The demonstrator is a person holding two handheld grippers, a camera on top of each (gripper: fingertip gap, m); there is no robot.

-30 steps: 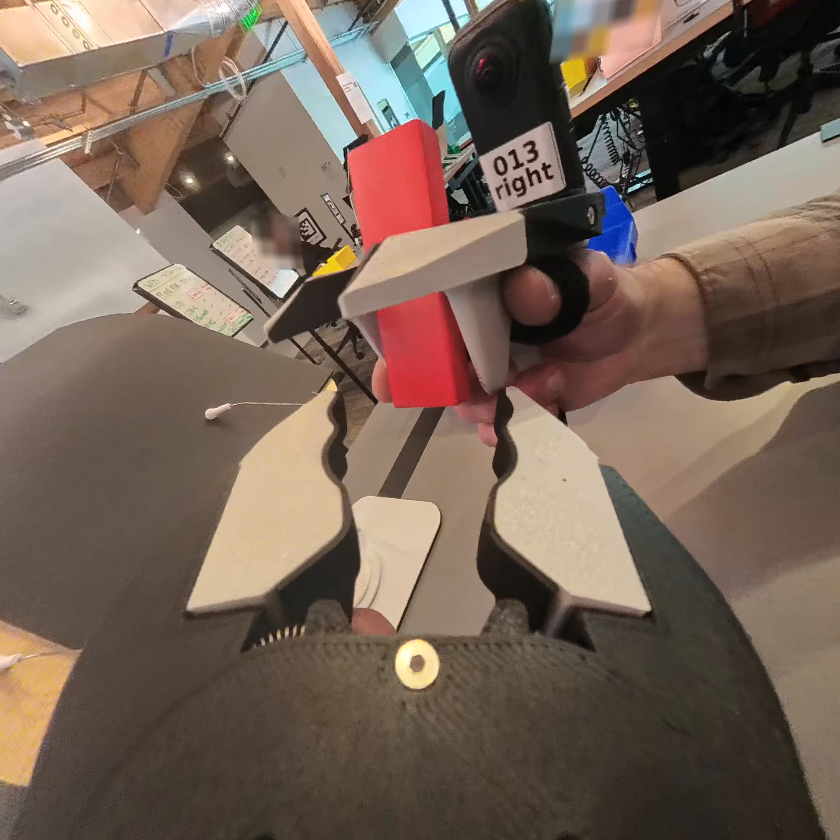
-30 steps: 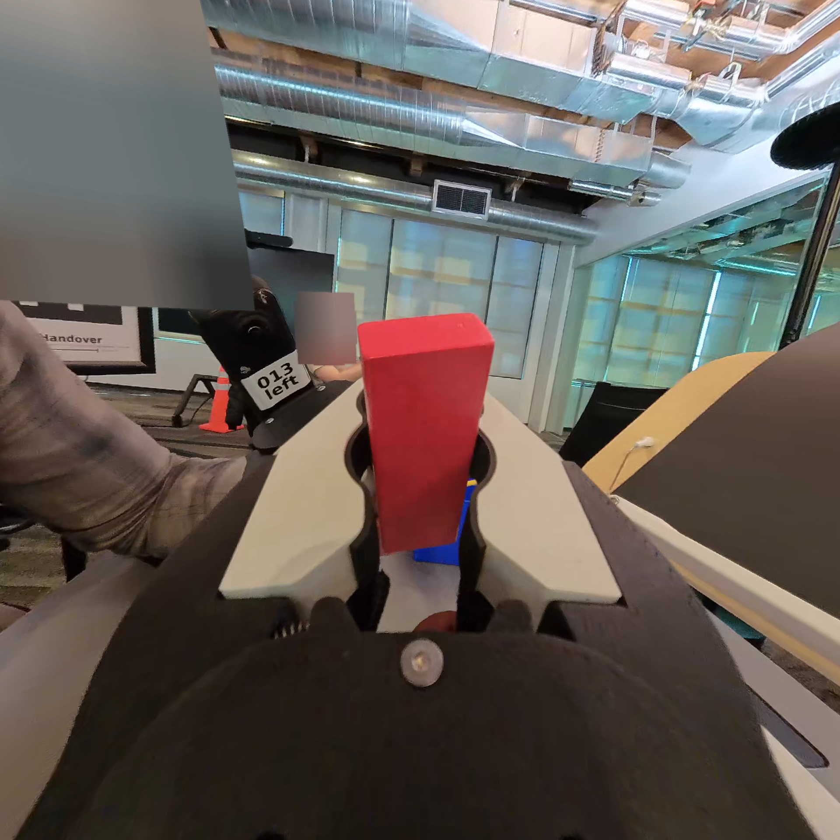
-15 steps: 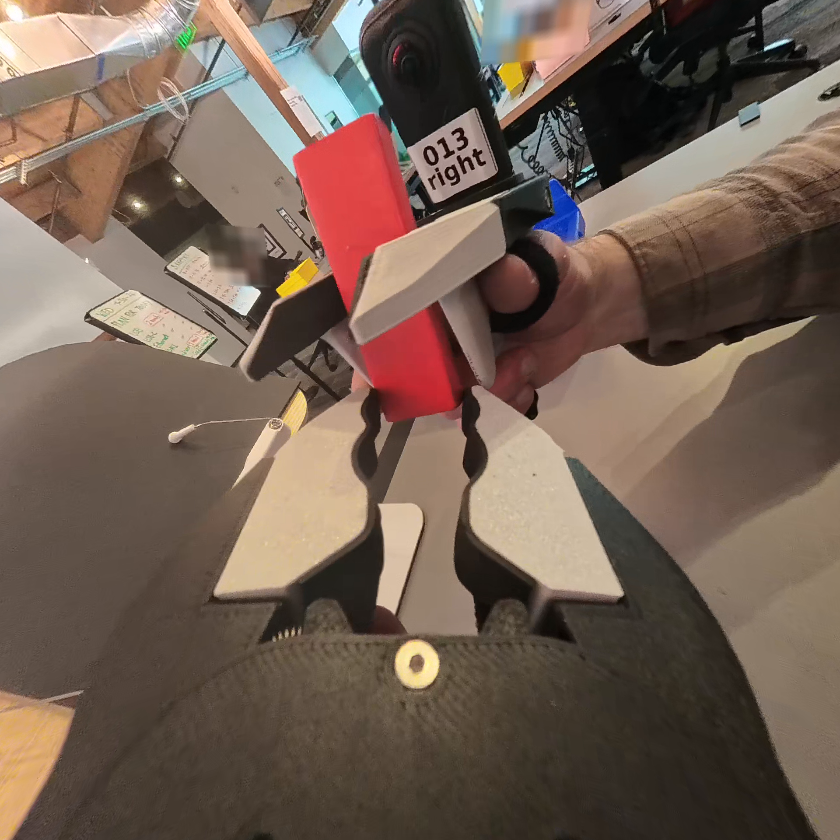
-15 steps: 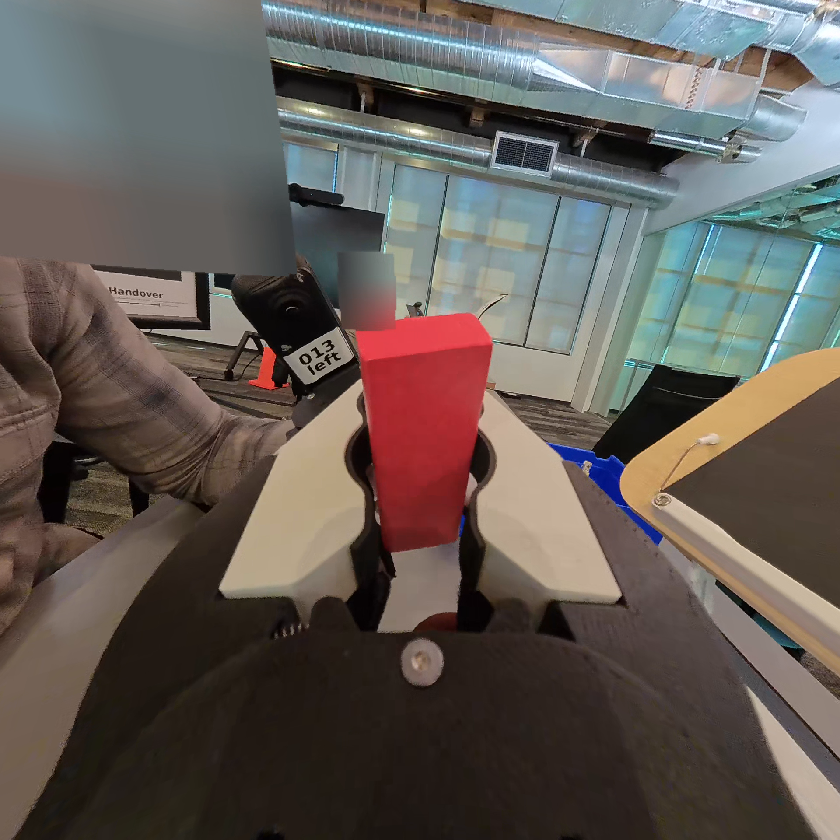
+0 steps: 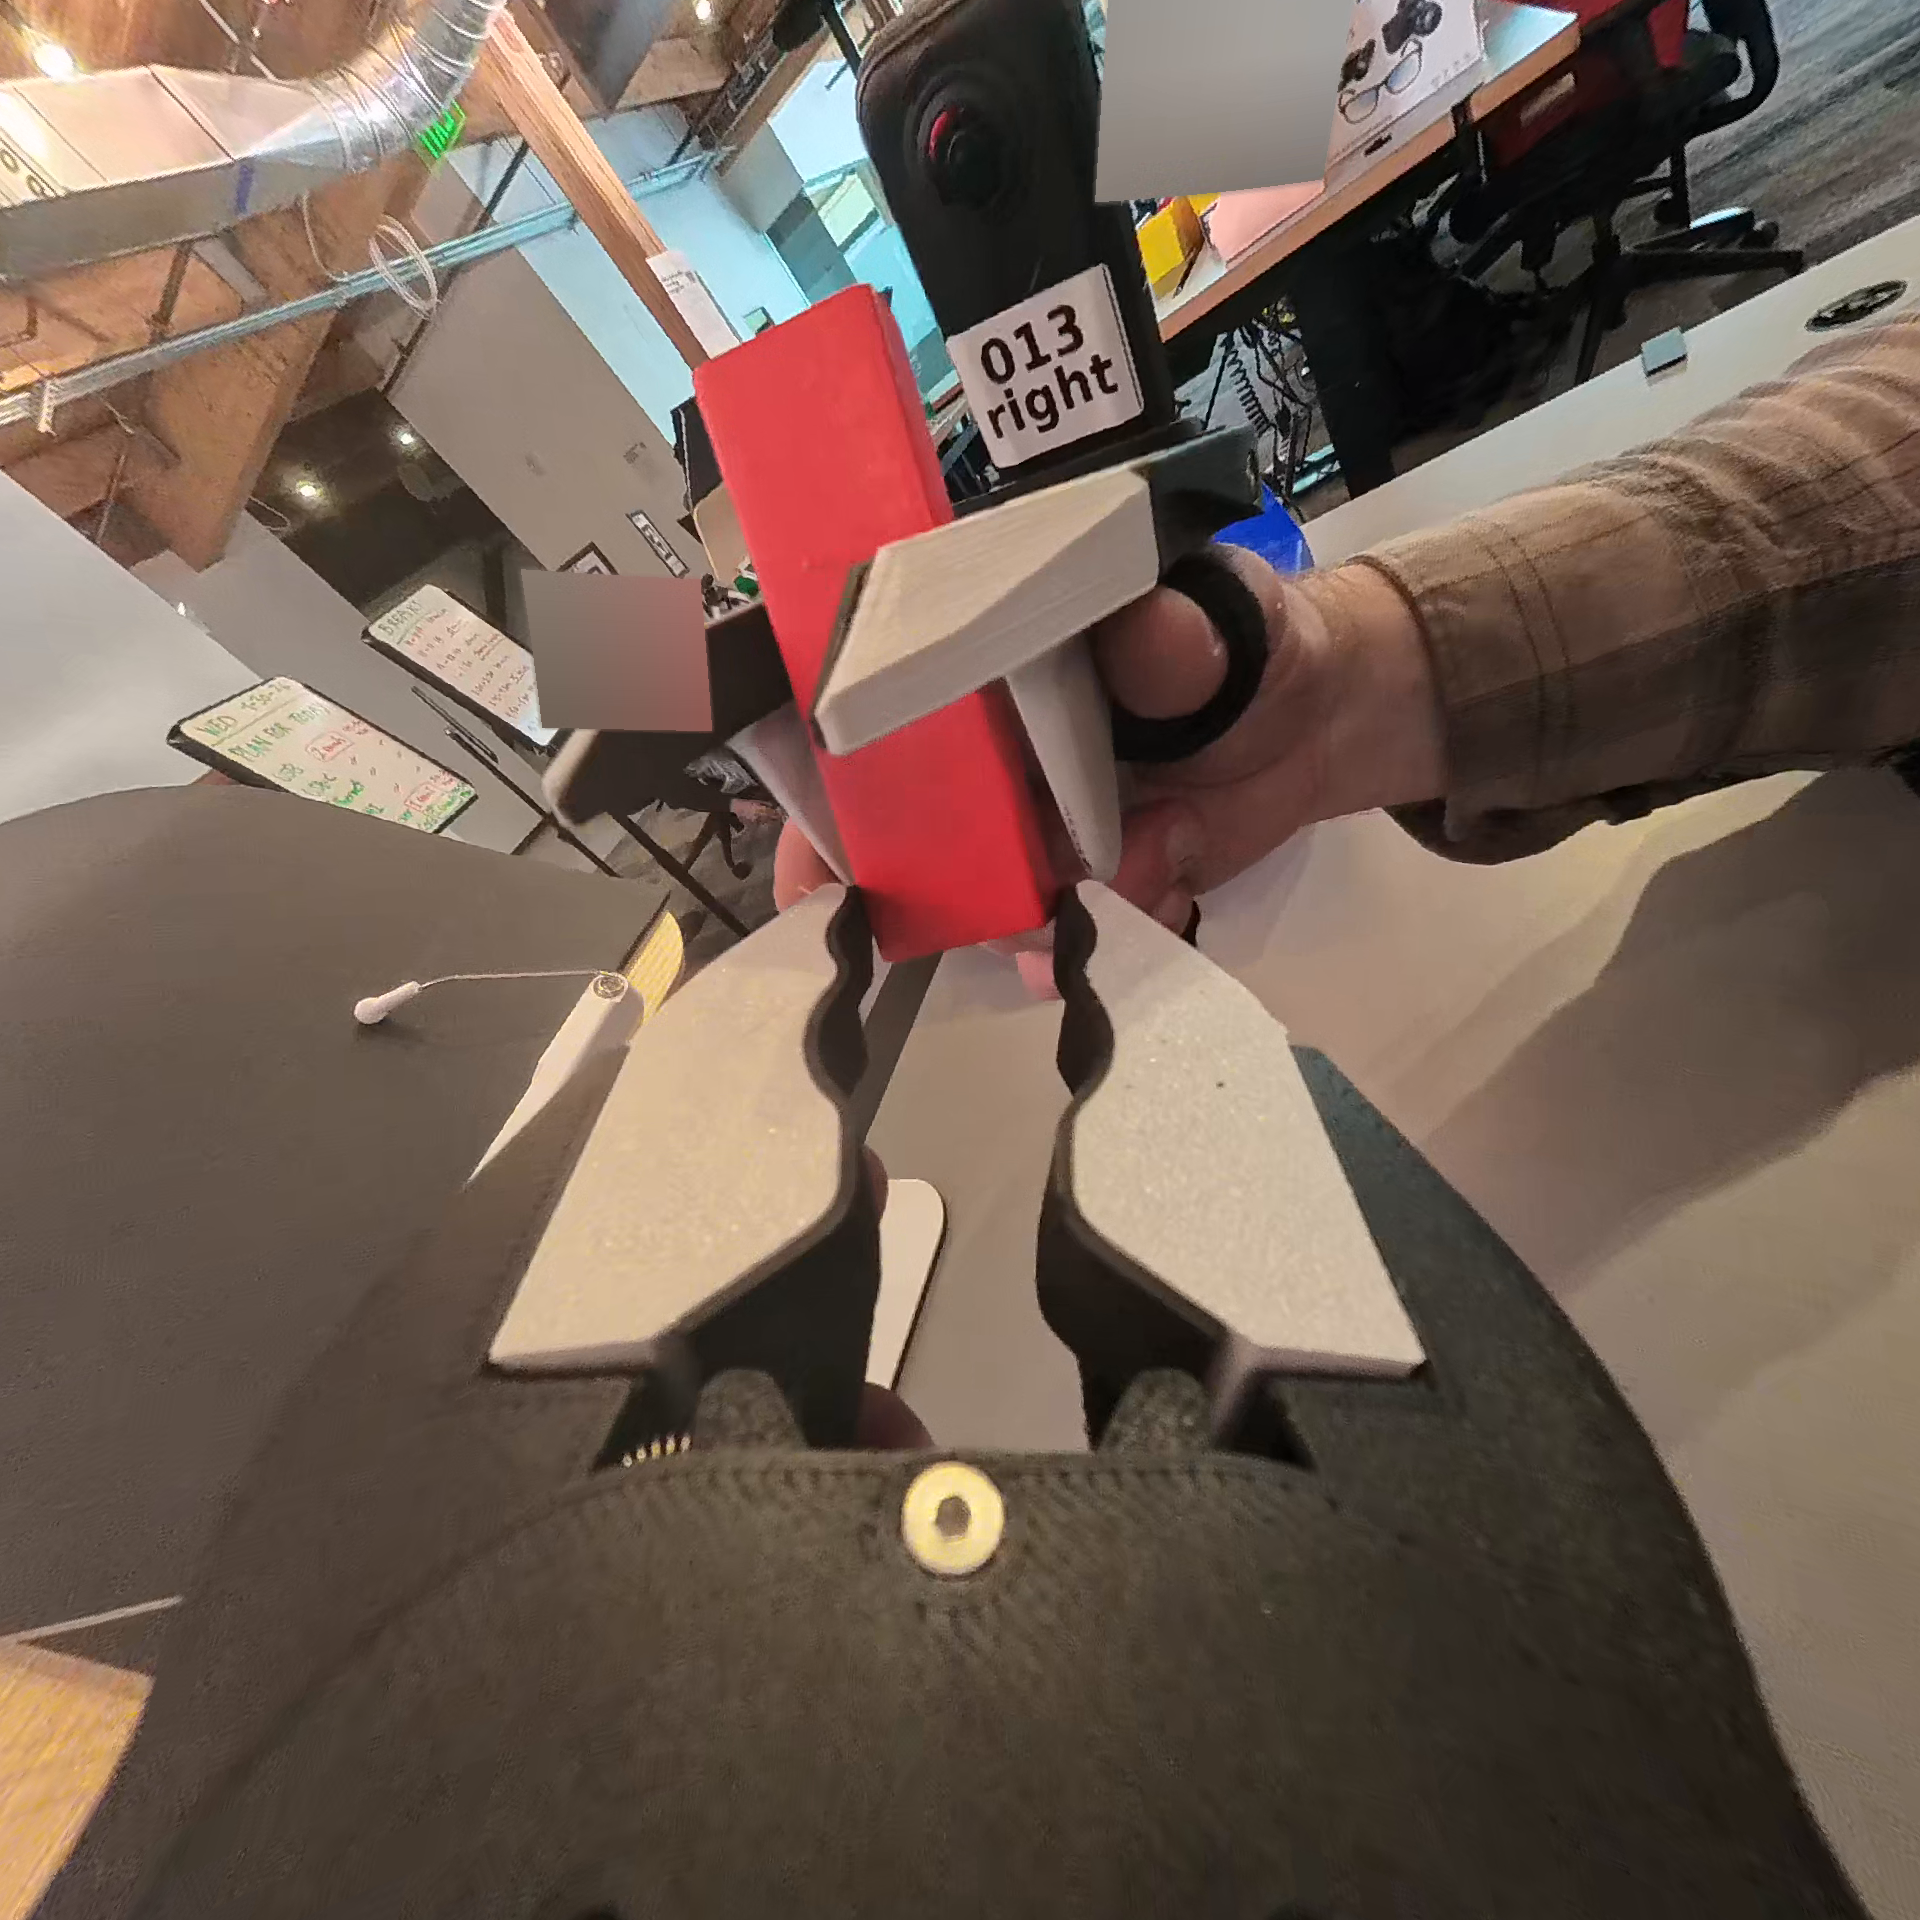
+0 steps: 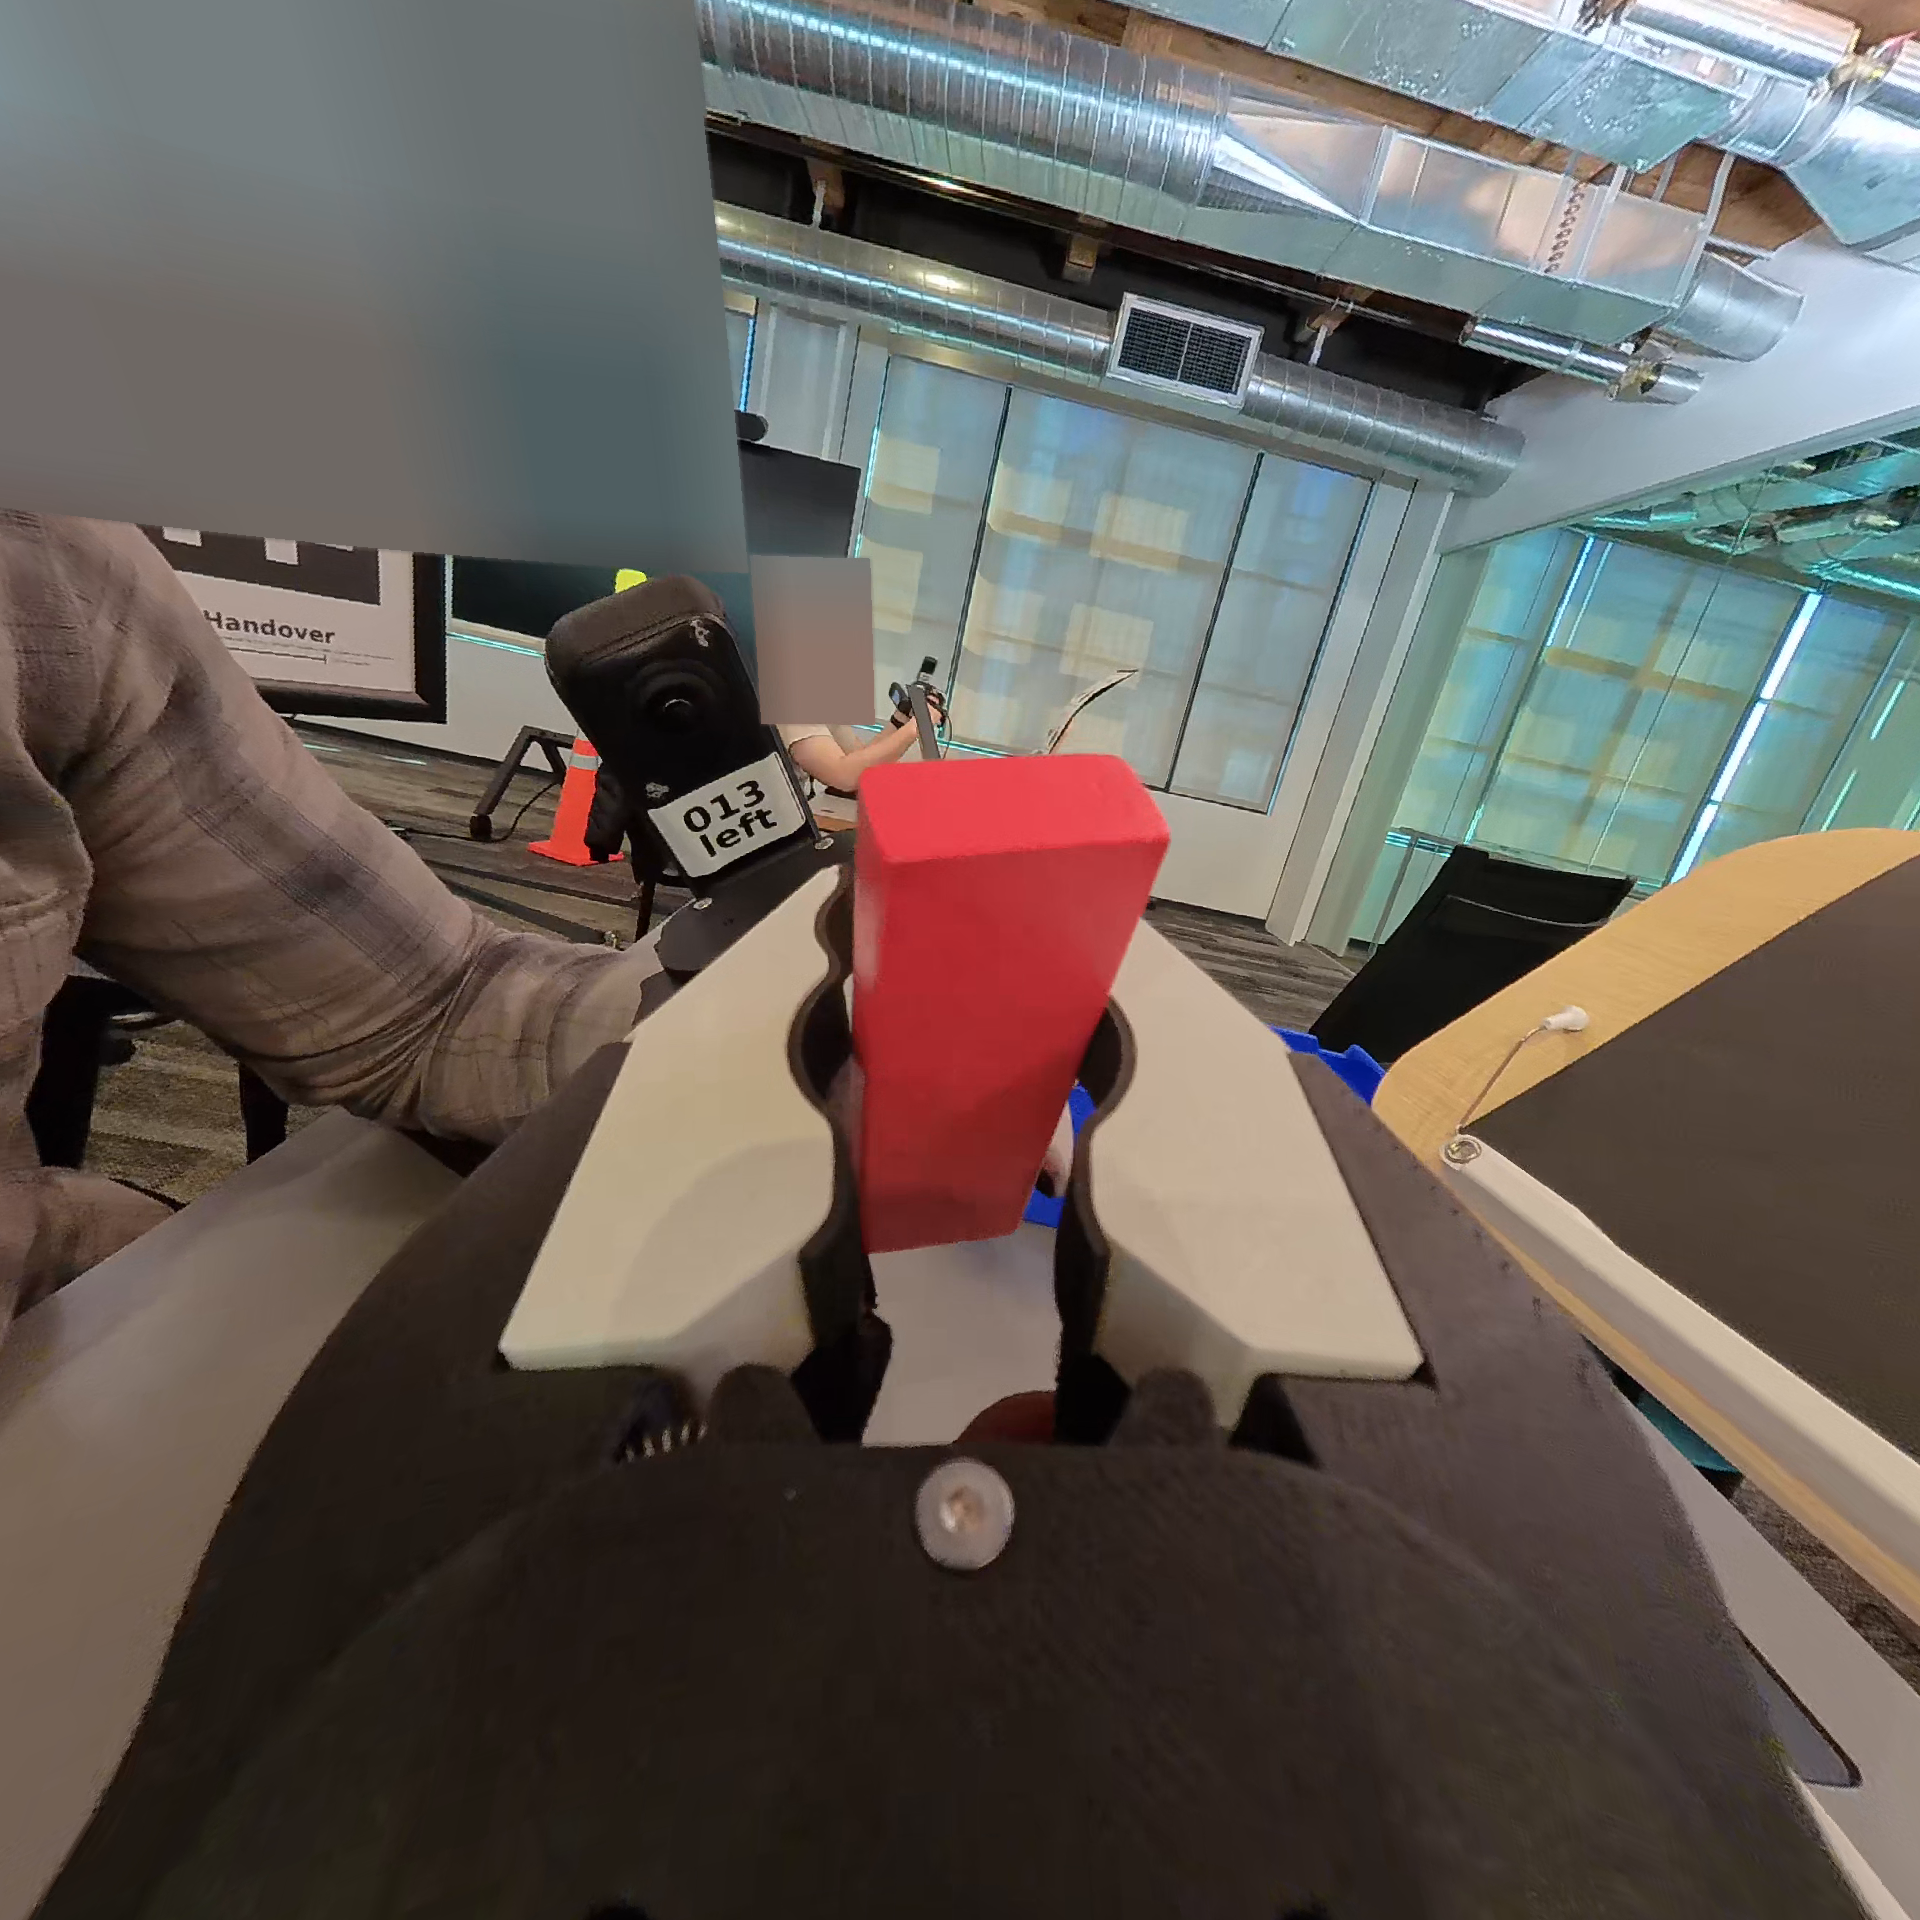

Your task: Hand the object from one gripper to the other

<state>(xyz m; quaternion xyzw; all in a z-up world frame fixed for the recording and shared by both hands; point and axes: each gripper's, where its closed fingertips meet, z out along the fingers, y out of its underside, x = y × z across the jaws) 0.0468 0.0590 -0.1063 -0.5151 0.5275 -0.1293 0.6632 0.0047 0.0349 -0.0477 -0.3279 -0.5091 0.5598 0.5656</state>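
While the red block (image 5: pixel 894 665) remains pinched by the right tongs (image 5: pixel 935 748), the handover is judged to be at the approach stage: the pick-up is done, the transfer grasp and the release are not.

Desk (image 5: pixel 1558 1091): a pale surface fills the right and lower centre of the left wrist view, beneath both tools. A dark panel (image 5: pixel 260 1039) with a light wooden edge occupies the left of that view; in the right wrist view it appears at the right edge.

Left tongs (image 5: pixel 956 925): seen from behind in the lower half of the left wrist view, spread, with a clear gap between the two wavy inner edges. The tips sit at either side of the block's lower end, very near it. Contact cannot be confirmed, and nothing is gripped.

Right tongs (image 6: pixel 966 1049): pressed onto the block at about mid-length, one flat finger on each side. The hand (image 5: pixel 1247 748) holding this tool enters from the right of the left wrist view.

Block (image 6: pixel 987 987): held in the air above the desk at frame centre, standing on end, leaning slightly, lower end pointing toward the left tongs.

Remaining steps, as judged:
1. Seat the lower end deeper between the left tongs.
2. Press the left tongs together.
3. Spread the right tongs and withdraw.
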